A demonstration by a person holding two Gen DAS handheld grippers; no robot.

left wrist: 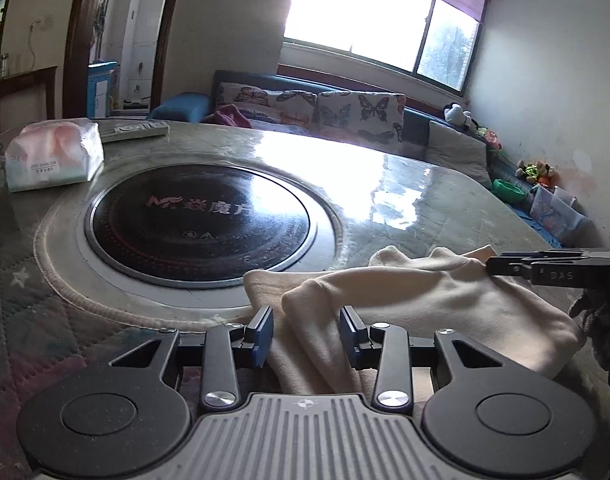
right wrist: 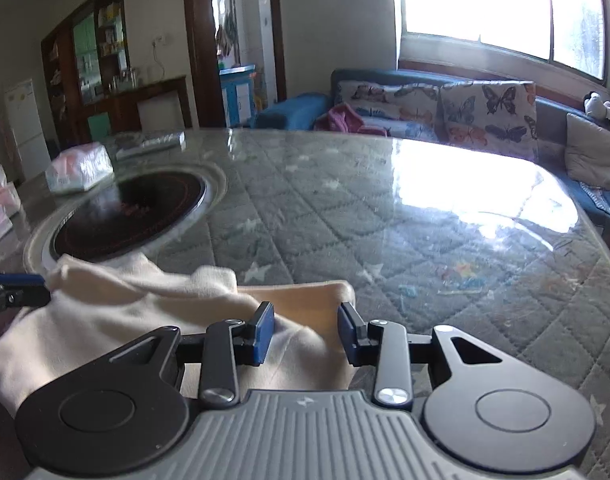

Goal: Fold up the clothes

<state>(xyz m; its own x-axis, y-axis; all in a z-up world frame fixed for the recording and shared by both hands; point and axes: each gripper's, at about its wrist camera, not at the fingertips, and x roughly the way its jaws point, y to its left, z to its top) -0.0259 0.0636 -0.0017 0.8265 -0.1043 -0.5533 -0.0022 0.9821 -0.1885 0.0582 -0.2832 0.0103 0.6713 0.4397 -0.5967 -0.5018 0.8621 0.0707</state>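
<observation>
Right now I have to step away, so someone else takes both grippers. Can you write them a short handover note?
Left hand-held gripper: jaws partly apart, straddling a raised fold of the cream garment; pads don't clearly press it.
Right hand-held gripper: same, partly apart over the garment's right end; grip unclear.
Garment: bunched and rumpled on the near edge of the glass-topped table, beside the round black hob.
Tissue pack and remote lie at the far side.
Done: no neat fold visible yet.
Left: secure both ends, spread flat, fold.
</observation>
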